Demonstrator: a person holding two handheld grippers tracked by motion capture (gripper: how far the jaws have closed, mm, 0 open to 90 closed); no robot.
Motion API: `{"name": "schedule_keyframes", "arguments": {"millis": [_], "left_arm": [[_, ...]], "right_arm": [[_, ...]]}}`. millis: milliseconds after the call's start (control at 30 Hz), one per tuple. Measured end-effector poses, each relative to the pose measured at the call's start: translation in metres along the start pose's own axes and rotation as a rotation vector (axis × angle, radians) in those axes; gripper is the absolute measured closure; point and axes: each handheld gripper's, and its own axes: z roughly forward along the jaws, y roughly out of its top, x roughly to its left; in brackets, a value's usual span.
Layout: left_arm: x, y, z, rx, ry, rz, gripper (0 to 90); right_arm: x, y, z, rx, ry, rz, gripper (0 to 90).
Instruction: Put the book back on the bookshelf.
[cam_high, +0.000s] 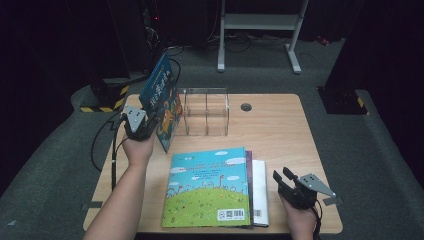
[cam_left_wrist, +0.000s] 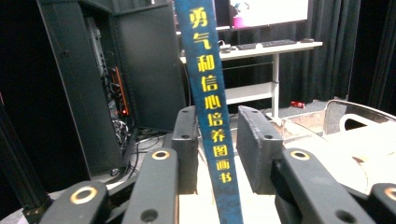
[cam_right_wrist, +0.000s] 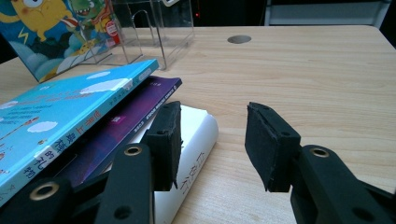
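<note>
A tall blue picture book stands upright and tilted at the table's back left, leaning by a clear acrylic rack. Its blue spine with yellow characters runs between the jaws of my left gripper. The left pad is close against the spine and a small gap shows on the right, so the gripper is open. A stack of three books lies flat at the front: a sky-and-grass cover on top, a purple one and a white one beneath. My right gripper is open and empty, just right of the stack.
The wooden table has a round cable hole behind the rack. Past its far edge stand a metal frame and dark cabinets. A desk with a keyboard is in the background.
</note>
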Motion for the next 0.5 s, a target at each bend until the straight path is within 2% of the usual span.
{"name": "schedule_keyframes", "arguments": {"millis": [500], "left_arm": [[0.0025, -0.0058, -0.0028, 0.028, -0.010, -0.011, 54.8]], "right_arm": [[0.0009, 0.0007, -0.0005, -0.002, 0.002, -0.002, 55.6]]}}
